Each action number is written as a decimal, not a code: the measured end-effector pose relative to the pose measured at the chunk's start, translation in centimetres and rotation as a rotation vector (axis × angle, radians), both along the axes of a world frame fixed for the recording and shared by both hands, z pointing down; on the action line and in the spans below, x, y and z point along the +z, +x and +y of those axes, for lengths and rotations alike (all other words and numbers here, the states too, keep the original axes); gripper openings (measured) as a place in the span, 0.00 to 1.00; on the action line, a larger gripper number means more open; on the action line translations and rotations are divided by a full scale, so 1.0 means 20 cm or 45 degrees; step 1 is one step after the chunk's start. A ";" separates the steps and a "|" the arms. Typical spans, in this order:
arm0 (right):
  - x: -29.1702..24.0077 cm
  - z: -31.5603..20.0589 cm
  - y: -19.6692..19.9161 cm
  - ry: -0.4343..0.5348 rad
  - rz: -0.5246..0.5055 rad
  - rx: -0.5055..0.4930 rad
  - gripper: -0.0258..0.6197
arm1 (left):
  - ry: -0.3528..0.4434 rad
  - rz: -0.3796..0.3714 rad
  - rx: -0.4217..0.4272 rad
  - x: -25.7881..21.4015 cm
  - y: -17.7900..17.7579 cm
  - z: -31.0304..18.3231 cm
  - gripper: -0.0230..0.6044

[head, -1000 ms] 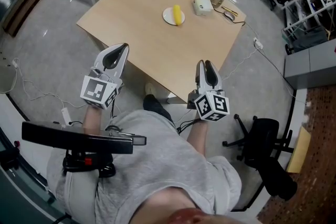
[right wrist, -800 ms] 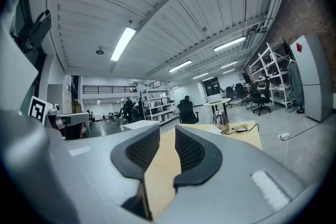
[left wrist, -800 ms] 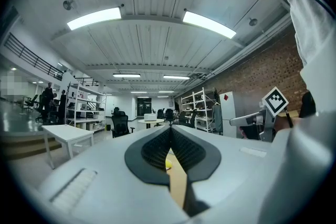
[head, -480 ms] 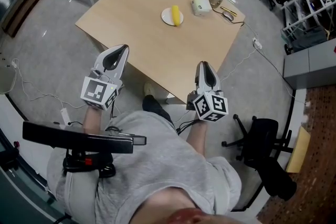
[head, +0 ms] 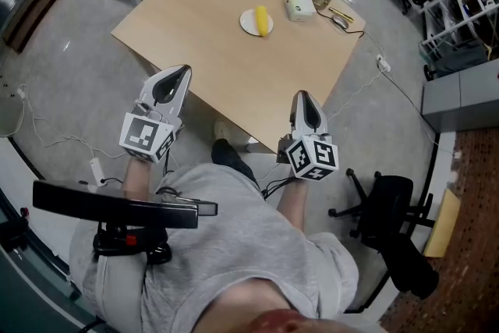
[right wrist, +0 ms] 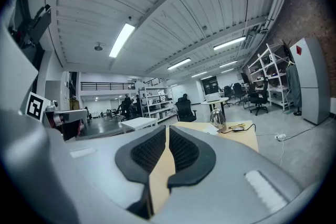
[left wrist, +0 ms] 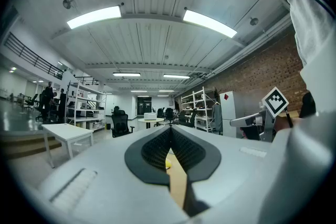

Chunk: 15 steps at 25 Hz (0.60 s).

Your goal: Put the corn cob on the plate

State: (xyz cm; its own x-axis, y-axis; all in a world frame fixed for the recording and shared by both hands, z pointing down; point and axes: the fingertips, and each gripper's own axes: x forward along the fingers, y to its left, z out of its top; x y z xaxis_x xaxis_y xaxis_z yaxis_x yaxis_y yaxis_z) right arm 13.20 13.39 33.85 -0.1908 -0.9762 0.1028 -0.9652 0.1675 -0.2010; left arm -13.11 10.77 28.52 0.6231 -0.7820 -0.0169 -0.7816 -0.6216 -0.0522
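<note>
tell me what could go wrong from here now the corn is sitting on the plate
1. The corn cob lies toward one side of the small plate, its ends about reaching the rim. A knock to the table might roll it off.
2. Cables trail over the floor near the person, and an office chair stands close by. A step away could catch on either.

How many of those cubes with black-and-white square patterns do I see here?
2. The left cube rides on the left gripper; the right cube rides on the right gripper. None seems hidden.
</note>
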 end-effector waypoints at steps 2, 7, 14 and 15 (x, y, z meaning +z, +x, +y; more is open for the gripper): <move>0.00 0.00 0.00 -0.001 -0.002 -0.001 0.08 | -0.001 0.000 0.002 0.00 0.01 0.00 0.07; 0.00 0.00 0.01 -0.002 -0.006 -0.004 0.08 | -0.003 -0.001 0.001 0.00 0.01 0.00 0.07; 0.01 0.00 0.02 -0.006 -0.017 -0.011 0.08 | -0.002 -0.005 -0.002 0.00 0.03 0.00 0.07; 0.01 0.01 0.02 -0.008 -0.019 -0.011 0.08 | -0.003 -0.006 -0.002 0.00 0.03 0.00 0.07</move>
